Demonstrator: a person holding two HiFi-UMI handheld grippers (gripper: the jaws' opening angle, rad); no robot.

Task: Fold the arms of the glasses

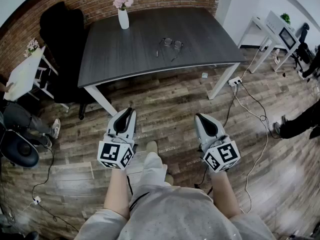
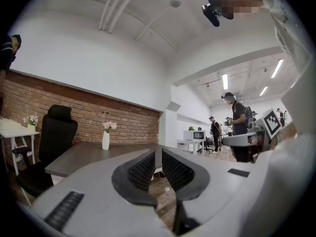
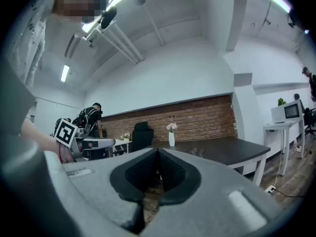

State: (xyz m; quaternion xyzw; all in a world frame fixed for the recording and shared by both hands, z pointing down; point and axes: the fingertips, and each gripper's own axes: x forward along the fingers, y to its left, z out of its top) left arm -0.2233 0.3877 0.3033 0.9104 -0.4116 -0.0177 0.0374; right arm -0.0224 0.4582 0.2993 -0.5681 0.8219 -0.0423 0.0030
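The glasses lie with arms spread on the dark grey table, right of its middle. In the right gripper view the glasses show small on the tabletop. Both grippers hang level over the wooden floor, well short of the table's front edge. My left gripper holds its jaws a narrow gap apart, with nothing between them. My right gripper is shut and empty. The left gripper view does not show the glasses.
A white vase with pink flowers stands at the table's back left. A black office chair and a small white table are at the left. Cables and a power strip lie on the floor at the right, near white desks. People stand in the background.
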